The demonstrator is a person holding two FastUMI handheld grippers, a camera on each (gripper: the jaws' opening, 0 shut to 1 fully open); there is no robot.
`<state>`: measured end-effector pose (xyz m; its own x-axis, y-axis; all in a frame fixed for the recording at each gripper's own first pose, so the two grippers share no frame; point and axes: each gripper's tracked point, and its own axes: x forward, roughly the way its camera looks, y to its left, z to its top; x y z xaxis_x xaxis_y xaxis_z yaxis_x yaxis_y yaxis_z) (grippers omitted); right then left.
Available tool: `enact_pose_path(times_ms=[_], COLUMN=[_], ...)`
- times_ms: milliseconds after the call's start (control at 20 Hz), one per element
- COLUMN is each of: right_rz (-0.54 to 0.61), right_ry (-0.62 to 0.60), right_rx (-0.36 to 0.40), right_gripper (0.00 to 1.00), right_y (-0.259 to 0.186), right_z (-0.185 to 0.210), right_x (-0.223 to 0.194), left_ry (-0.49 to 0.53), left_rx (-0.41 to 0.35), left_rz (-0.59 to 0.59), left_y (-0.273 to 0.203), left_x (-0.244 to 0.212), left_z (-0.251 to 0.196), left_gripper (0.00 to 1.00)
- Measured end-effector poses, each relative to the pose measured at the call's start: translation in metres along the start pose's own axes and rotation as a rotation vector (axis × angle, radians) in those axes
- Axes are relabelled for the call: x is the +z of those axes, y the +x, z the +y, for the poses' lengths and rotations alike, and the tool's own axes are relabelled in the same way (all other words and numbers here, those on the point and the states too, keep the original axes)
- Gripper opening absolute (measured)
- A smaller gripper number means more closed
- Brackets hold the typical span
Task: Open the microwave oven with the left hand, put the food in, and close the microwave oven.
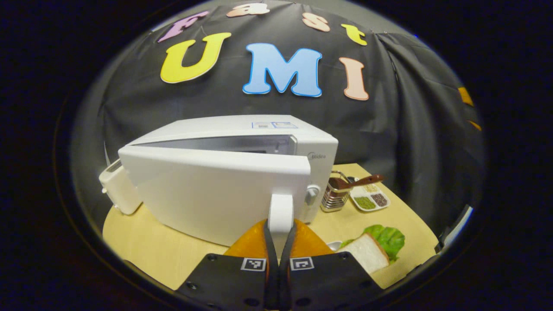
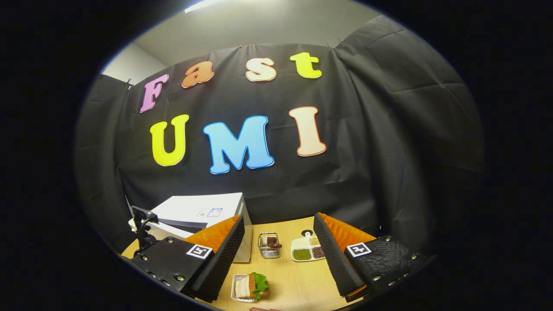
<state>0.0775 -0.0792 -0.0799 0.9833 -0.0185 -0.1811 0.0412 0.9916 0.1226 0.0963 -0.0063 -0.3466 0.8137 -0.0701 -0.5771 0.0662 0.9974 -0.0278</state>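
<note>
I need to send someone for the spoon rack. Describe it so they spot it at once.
Start at the white microwave on the wooden table. Just past its knob side stands a small wire rack holding a brown spoon. Unlike the flat white dish of beans beside it, it is upright shiny metal.

Wire basket (image 2: pixel 269 245) holding a brown spoon (image 1: pixel 360 181), beside a divided dish (image 2: pixel 307 249) of beans; white toaster (image 1: pixel 118 188).
</note>
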Motion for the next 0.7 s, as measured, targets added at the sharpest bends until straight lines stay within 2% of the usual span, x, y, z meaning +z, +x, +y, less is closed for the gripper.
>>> enact_pose_path(times_ms=[300,450,550,700], right_rz=[0.004,0.014,0.022,0.029], right_ry=[-0.026,-0.026,-0.026,-0.042], right_rx=[0.079,0.114,0.12,0.114], right_gripper=[0.97,0.97,0.97,0.97], right_y=[-0.022,-0.036,-0.044,-0.054], right_z=[0.053,0.076,0.086,0.098], right_x=[-0.008,-0.018,-0.024,-0.035], left_ry=[0.035,0.049,0.077,0.065], left_rx=[-0.014,-0.051,-0.06,-0.074], left_rz=[0.028,0.035,0.039,0.008], left_y=[-0.078,-0.113,-0.134,-0.165], left_x=[-0.031,-0.047,-0.057,-0.067], left_z=[0.03,0.052,0.073,0.105], left_gripper=[0.06,0.06,0.06,0.06])
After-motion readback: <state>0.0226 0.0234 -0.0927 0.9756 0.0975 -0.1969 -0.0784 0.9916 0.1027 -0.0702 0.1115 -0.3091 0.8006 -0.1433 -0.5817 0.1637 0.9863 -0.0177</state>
